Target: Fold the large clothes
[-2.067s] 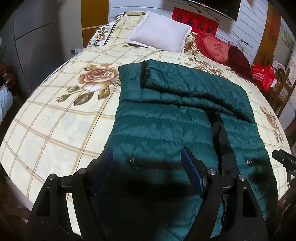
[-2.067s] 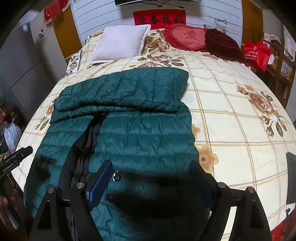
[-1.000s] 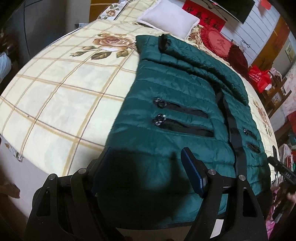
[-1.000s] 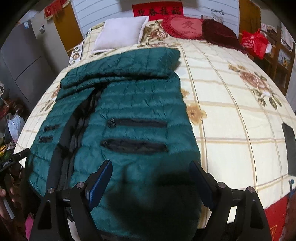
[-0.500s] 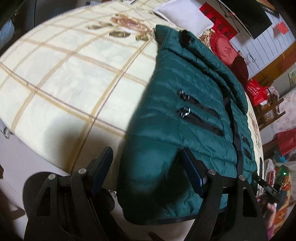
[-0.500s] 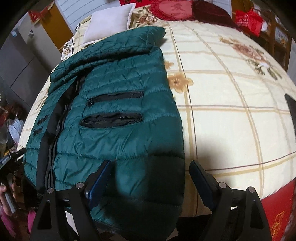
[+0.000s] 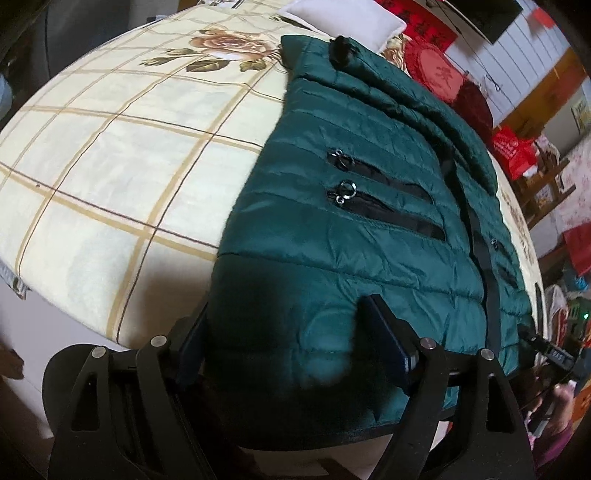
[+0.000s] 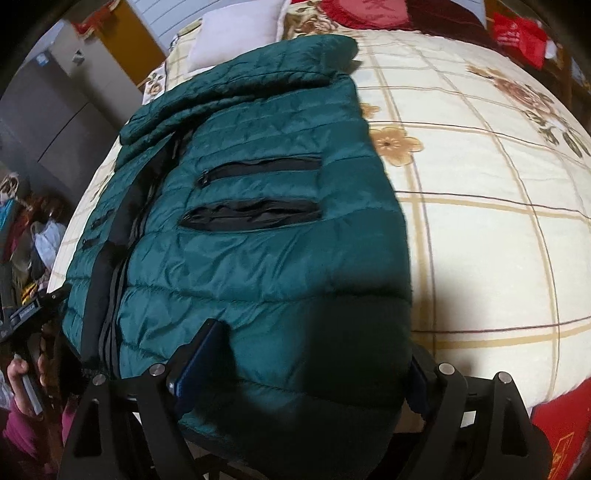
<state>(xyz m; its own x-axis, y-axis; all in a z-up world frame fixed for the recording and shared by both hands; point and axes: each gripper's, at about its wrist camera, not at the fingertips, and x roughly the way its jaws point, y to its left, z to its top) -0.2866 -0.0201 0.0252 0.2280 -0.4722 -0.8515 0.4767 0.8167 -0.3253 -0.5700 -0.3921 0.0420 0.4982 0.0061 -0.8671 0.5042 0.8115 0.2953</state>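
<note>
A dark green quilted jacket (image 7: 351, 240) lies front up on the bed, its black zip running lengthwise and its sleeve folded across the far end. My left gripper (image 7: 288, 332) straddles the hem's left corner at the near edge of the bed. Its jaws are opening, with the puffy fabric between them. In the right wrist view the jacket (image 8: 258, 240) fills the middle. My right gripper (image 8: 308, 369) stands wide over the hem's right corner, and its right finger is mostly hidden behind the fabric. Neither gripper's pads visibly squeeze the cloth.
A cream checked blanket with roses (image 7: 110, 166) covers the bed (image 8: 480, 221). A white pillow (image 7: 343, 18) and a red heart cushion (image 7: 439, 74) lie at the far end. A red bag (image 8: 517, 33) and shelves stand beyond. A hand (image 8: 18, 369) holds the other gripper at the left.
Both grippers sank toward the bed's near edge and closed in on the jacket's hem. The hem corners now sit between the jaws, where before the jaws hovered above the fabric.
</note>
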